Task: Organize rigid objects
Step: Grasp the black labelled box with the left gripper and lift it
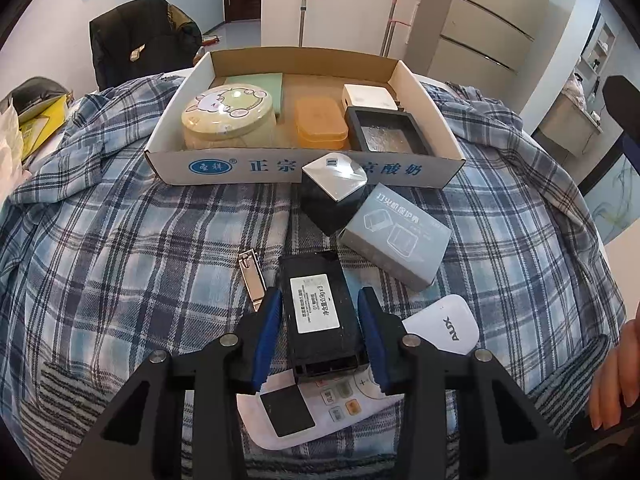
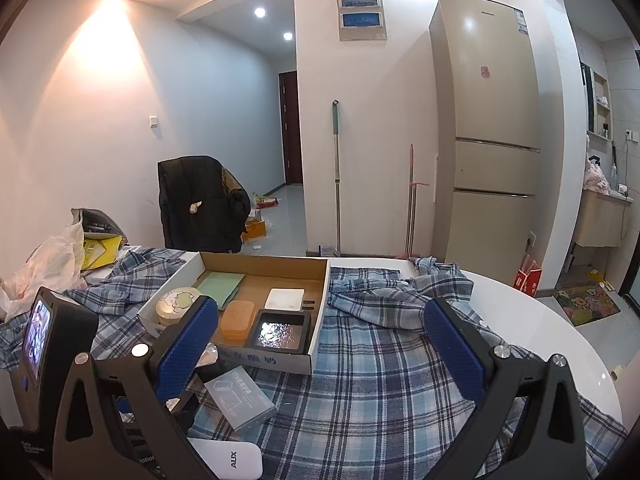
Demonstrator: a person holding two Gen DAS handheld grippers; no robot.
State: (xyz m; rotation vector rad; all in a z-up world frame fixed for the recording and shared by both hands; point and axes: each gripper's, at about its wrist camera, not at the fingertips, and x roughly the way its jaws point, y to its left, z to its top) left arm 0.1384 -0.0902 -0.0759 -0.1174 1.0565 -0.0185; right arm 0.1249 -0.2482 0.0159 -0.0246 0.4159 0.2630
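A black box with a white label (image 1: 320, 344) lies on the plaid cloth, partly across a white AUX remote (image 1: 444, 328). My left gripper (image 1: 320, 294) points down over it, and its blue pads touch the box's two long sides. The cardboard tray (image 1: 224, 166) beyond holds a round cream tin (image 1: 228, 116), an orange case (image 1: 320, 122), a black dish (image 1: 386, 134), a white box (image 1: 370, 98) and a green pad (image 1: 256, 82). My right gripper (image 2: 320, 306) hovers wide open over the cloth, right of the tray (image 2: 280, 362), with nothing between its fingers.
A black-and-silver cube (image 1: 334, 192), a grey carton (image 1: 396, 236) and a nail clipper (image 1: 252, 278) lie loose in front of the tray. A hand (image 1: 616, 380) shows at the right edge. A chair with a black jacket (image 2: 200, 208) stands behind the round white table (image 2: 560, 340).
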